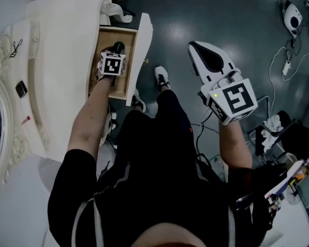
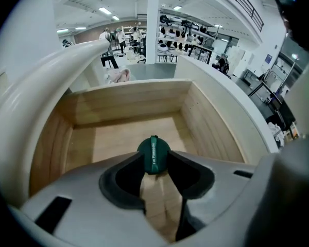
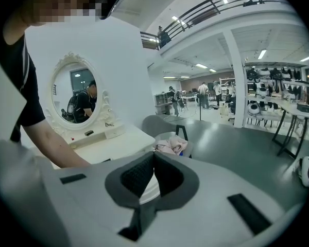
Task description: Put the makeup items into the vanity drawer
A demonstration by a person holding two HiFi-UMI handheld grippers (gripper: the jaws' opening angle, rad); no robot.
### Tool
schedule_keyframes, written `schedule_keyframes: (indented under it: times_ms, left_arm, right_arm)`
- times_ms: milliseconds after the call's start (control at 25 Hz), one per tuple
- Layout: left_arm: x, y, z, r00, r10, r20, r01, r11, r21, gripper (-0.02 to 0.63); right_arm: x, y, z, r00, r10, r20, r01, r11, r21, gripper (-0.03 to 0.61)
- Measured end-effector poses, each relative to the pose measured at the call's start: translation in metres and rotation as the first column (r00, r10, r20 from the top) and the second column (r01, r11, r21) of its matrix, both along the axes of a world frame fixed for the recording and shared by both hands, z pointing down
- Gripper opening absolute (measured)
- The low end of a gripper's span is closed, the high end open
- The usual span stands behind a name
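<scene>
Left gripper (image 1: 117,49): its 2 jaws stand wide inside the wooden drawer (image 2: 129,99), with a round green makeup item (image 2: 153,155) between the tips, seemingly loose. Right gripper (image 3: 153,157): jaws together, empty, beside the vanity.

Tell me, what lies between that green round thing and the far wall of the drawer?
Nothing. In the left gripper view, only bare wooden drawer floor shows between the green round item and the far wall.
</scene>
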State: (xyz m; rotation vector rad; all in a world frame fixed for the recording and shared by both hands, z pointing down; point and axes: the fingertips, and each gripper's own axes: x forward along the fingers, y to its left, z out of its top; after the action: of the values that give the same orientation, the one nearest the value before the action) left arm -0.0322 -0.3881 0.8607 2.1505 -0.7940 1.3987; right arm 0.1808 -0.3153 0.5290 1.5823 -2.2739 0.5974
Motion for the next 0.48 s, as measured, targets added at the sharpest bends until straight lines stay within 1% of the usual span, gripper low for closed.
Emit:
schedule_keyframes:
  times_ms: [120,200,360,480]
  left_arm:
    - [0.000,0.001,-0.015,1.000,-0.010,-0.018,0.010,1.000,0.013,0.126]
    - [0.004,-0.001,-0.036,0.999,-0.017,-0.051,0.020,0.998,0.057,0.126]
    - [0.014,-0.002,-0.092,0.991,0.007,-0.132,0.014,0.987,0.160,0.126]
    - [0.015,0.002,-0.123,0.986,0.019,-0.168,0.014,0.982,0.189,0.126]
  right_arm:
    - [-0.001,0.003,-0.010,1.000,-0.013,0.001,0.013,1.000,0.016,0.006]
    - [-0.003,0.004,-0.019,1.000,-0.018,-0.002,0.018,0.999,0.028,0.006]
    - [-0.005,0.002,-0.037,0.999,-0.031,-0.014,0.032,0.998,0.058,0.006]
    - [-0.008,0.003,-0.051,0.999,-0.046,-0.007,0.046,0.995,0.088,0.006]
